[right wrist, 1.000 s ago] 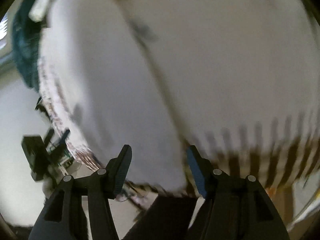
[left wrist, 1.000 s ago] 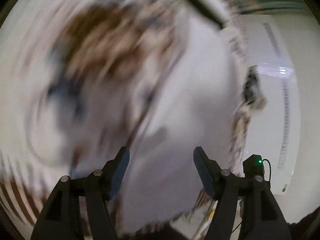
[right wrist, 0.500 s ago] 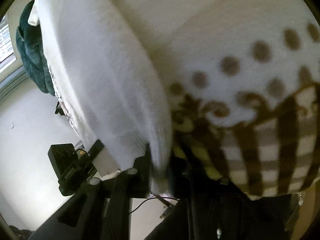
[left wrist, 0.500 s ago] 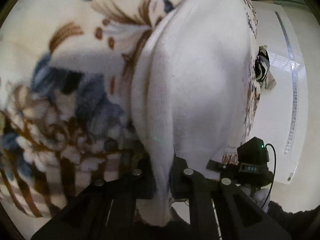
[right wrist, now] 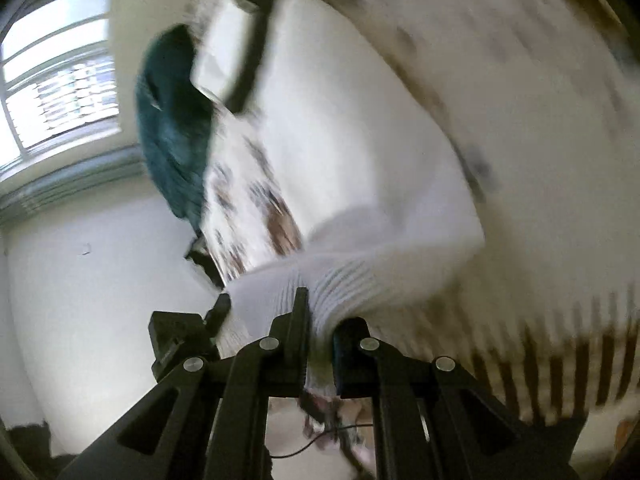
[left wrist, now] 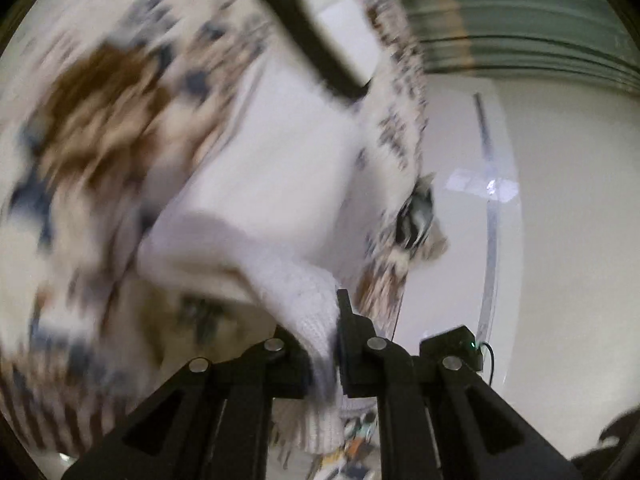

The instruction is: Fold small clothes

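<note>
A white knitted garment lies on a patterned blanket with brown and blue flowers. My left gripper is shut on the garment's near ribbed edge and holds it lifted off the blanket. In the right wrist view the same white garment spreads over the blanket. My right gripper is shut on its ribbed hem, also raised. Both views are blurred by motion.
A dark teal cloth hangs at the far end of the bed. A black-framed white object lies on the blanket beyond the garment. The blanket's fringed edge drops to a pale floor. A window is behind.
Both grippers went from open above the garment to shut on its near edge. They have since lifted that edge up and back off the blanket.
</note>
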A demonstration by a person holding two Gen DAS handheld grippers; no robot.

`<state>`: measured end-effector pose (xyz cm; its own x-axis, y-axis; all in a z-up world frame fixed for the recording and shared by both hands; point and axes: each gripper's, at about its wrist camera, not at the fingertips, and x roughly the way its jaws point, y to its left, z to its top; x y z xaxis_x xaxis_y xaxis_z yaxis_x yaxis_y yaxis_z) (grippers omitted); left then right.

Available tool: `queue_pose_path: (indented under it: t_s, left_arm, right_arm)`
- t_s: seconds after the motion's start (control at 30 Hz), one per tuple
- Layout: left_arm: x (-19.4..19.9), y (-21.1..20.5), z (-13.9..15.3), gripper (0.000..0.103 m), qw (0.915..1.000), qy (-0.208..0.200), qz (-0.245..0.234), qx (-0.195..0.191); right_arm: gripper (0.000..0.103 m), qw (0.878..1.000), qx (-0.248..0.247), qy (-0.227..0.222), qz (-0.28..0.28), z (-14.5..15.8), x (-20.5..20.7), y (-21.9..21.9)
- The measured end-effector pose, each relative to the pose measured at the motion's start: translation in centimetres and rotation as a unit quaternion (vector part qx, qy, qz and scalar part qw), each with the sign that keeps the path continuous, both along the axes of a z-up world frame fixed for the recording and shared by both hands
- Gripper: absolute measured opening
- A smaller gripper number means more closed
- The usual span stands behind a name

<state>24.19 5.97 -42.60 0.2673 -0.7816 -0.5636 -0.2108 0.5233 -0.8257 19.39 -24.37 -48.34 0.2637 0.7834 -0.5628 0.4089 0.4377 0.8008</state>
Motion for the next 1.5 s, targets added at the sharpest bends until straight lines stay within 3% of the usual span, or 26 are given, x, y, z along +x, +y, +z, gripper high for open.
queue_pose_path:
  t_s: [0.1,0.2,0.3,0.33,0.37,0.4,0.47,0.53,0.63,0.73,0.8,0.83,0.87,0.9,0.93,1.1,1.2,1.4,1.43,1.5]
  left_arm:
    - [7.0,-0.4,0.3,0.008,0.9994,-0.033,0.006,0.011]
    - [12.3,-0.5,-0.8,0.008,0.9988,-0.043,0.018,0.012]
    - [18.6,-0.8,-3.3,0.019,0.9992,-0.030,0.026,0.003]
    - [20.1,-0.4,-3.8,0.031,0.9987,-0.034,0.037,-0.009]
    - [21.3,0.3,-4.0,0.051,0.9977,-0.039,0.054,-0.014]
    - [21.9,1.0,-3.9,0.059,0.9967,-0.042,0.067,-0.016]
    - [22.6,2.7,-3.5,0.062,0.9924,-0.065,0.103,-0.021]
    - [22.6,3.0,-3.1,0.063,0.9921,-0.081,0.095,0.013]
    - [22.7,1.2,-3.6,0.063,0.9906,-0.100,0.028,0.088]
    - [24.3,-2.3,-7.7,0.063,0.9816,-0.059,-0.074,0.166]
    - [24.6,-3.5,-9.9,0.060,0.9755,-0.039,-0.103,0.191]
    - [24.8,-4.4,-10.8,0.046,0.9715,-0.045,-0.118,0.201]
    - [24.7,-4.9,-10.9,0.006,0.9662,-0.052,-0.126,0.219]
    - [24.3,-4.9,-10.9,0.004,0.9642,-0.056,-0.130,0.224]
    - [24.1,-4.5,-10.4,0.004,0.9664,-0.071,-0.117,0.217]
    - [24.0,-0.8,-7.1,0.003,0.9760,-0.096,-0.044,0.191]
    - [25.2,1.0,-7.5,0.003,0.9759,-0.082,-0.027,0.201]
    - [27.4,0.8,-13.5,0.003,0.9779,-0.016,-0.038,0.205]
    - [27.3,0.7,-13.9,0.003,0.9784,-0.012,-0.041,0.202]
    - [26.9,0.4,-13.5,0.003,0.9793,-0.015,-0.047,0.196]
  right_arm:
    - [0.009,0.999,-0.024,-0.042,-0.014,2.2,7.5,-1.9]
    - [0.009,0.997,-0.033,-0.059,-0.026,2.2,14.5,-3.9]
    - [0.011,0.998,-0.025,-0.058,-0.029,0.8,21.2,-4.8]
    - [0.016,0.998,-0.026,-0.053,-0.035,0.0,23.7,-4.8]
    - [0.024,0.998,-0.020,-0.050,-0.038,-0.7,25.2,-4.7]
    - [0.031,0.998,-0.010,-0.048,-0.039,-1.2,27.3,-4.8]
    - [0.053,0.996,0.003,-0.075,-0.045,-0.8,28.5,-5.5]
    - [0.064,0.995,-0.027,-0.094,-0.030,0.0,28.8,-6.0]
    - [0.064,0.990,-0.113,-0.083,0.012,-0.7,28.3,-6.2]
    - [0.064,0.984,-0.168,-0.042,0.050,-4.0,28.1,-6.0]
    - [0.064,0.982,-0.177,-0.033,0.064,-5.9,28.4,-5.7]
    - [0.058,0.981,-0.177,-0.033,0.068,-6.4,28.7,-5.4]
    - [0.034,0.981,-0.179,-0.036,0.069,-6.6,29.0,-5.1]
    - [0.018,0.980,-0.183,-0.039,0.068,-6.6,29.2,-5.0]
    - [0.009,0.979,-0.189,-0.044,0.066,-6.3,29.4,-4.8]
    - [0.008,0.970,-0.218,-0.091,0.062,-2.6,29.2,-3.9]
    - [0.007,0.965,-0.231,-0.104,0.067,-1.3,30.2,-3.7]
    - [0.005,0.950,-0.299,-0.045,0.079,-5.7,33.8,-3.2]
    - [0.005,0.942,-0.323,-0.035,0.085,-6.5,34.1,-3.1]
    - [0.005,0.941,-0.321,-0.023,0.100,-7.1,34.2,-2.9]
